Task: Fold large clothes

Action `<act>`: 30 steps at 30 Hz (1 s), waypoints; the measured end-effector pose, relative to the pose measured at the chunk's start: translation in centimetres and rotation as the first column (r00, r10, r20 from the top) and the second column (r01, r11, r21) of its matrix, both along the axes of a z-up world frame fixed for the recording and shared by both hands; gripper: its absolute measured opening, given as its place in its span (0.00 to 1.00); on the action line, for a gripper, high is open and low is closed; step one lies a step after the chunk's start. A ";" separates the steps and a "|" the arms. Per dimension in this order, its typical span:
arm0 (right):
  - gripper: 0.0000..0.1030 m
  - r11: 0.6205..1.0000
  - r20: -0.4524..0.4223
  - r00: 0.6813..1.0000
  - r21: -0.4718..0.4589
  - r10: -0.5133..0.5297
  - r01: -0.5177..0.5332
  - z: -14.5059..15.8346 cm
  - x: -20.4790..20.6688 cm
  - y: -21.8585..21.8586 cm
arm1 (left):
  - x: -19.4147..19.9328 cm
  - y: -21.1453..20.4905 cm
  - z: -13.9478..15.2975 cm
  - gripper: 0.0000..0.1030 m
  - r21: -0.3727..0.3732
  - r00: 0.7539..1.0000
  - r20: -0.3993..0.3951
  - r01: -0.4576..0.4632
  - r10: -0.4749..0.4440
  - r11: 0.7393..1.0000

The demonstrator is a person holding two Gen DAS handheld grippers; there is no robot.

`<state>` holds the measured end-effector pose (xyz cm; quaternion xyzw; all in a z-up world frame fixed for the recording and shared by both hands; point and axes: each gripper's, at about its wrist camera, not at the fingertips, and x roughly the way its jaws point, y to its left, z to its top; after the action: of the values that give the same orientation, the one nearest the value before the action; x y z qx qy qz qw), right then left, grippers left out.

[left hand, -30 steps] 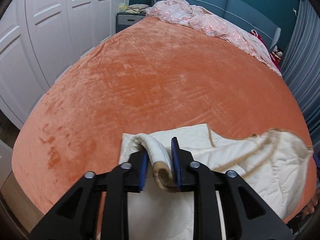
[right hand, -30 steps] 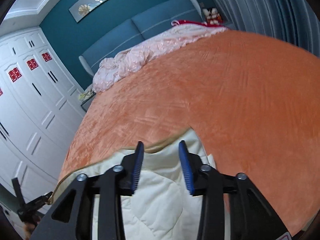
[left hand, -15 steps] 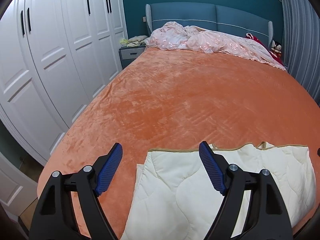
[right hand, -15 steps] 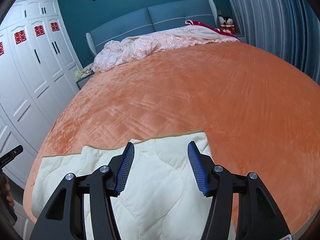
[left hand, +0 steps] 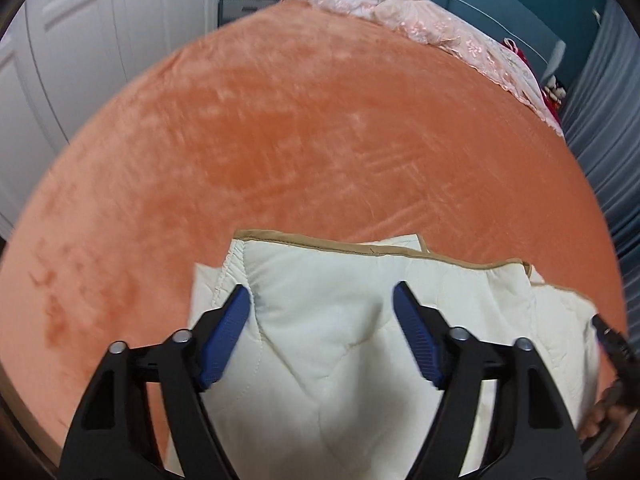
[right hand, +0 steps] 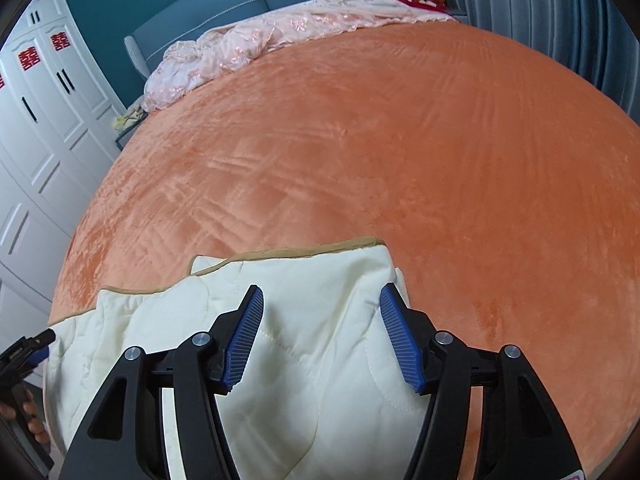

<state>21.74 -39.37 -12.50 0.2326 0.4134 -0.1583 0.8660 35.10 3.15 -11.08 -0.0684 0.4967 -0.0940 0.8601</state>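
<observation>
Even, soft daylight, no hard shadows; left view motion-blurred, right sharp; strong fisheye bend w/ dark corners.

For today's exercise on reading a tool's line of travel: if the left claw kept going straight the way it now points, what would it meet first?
Most likely the folded cream quilt: the left claw, open and empty, points down at its top layer. Depth is unclear, so contact cannot be judged.

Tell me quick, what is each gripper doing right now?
Left gripper: open above the cream quilted garment, holding nothing.
Right gripper: open above the same garment, holding nothing.
</observation>
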 end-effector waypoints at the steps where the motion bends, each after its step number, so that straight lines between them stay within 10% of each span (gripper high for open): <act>1: 0.58 1.000 -0.009 1.000 0.004 0.010 -0.010 -0.3 0.4 -0.1 | 0.2 -0.1 -0.4 0.47 -0.005 1.000 -0.006 -0.005 0.005 1.000; 4: 0.30 0.999 -0.035 0.998 -0.008 0.048 -0.048 -0.7 1.4 0.1 | 0.9 -0.3 -1.0 0.02 -0.018 1.000 -0.015 -0.001 0.000 1.000; 8: 0.05 0.996 -0.034 0.995 -0.010 0.090 -0.091 -0.4 2.1 0.3 | 1.4 -0.6 0.1 0.00 0.008 0.998 0.056 -0.016 0.016 1.000; 17: 0.04 0.994 -0.005 0.997 -0.075 0.077 -0.077 0.3 3.5 0.7 | 2.0 -1.1 2.2 0.00 0.017 0.996 0.092 -0.005 0.003 1.000; 22: 0.04 0.996 -0.025 0.997 -0.051 0.070 -0.071 -1.4 3.6 0.2 | 1.0 0.8 0.6 0.42 -0.051 0.999 0.007 -0.039 0.040 0.998; 30: 0.04 0.998 0.009 0.998 -0.026 0.064 -0.064 -1.2 2.8 0.0 | 1.8 3.5 -1.8 0.64 -0.159 0.996 -0.058 -0.081 0.073 0.984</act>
<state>24.52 -39.36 -13.67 0.2090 0.4141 -0.1347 0.8756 36.90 6.64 -12.90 -0.1594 0.5064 -0.0987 0.8417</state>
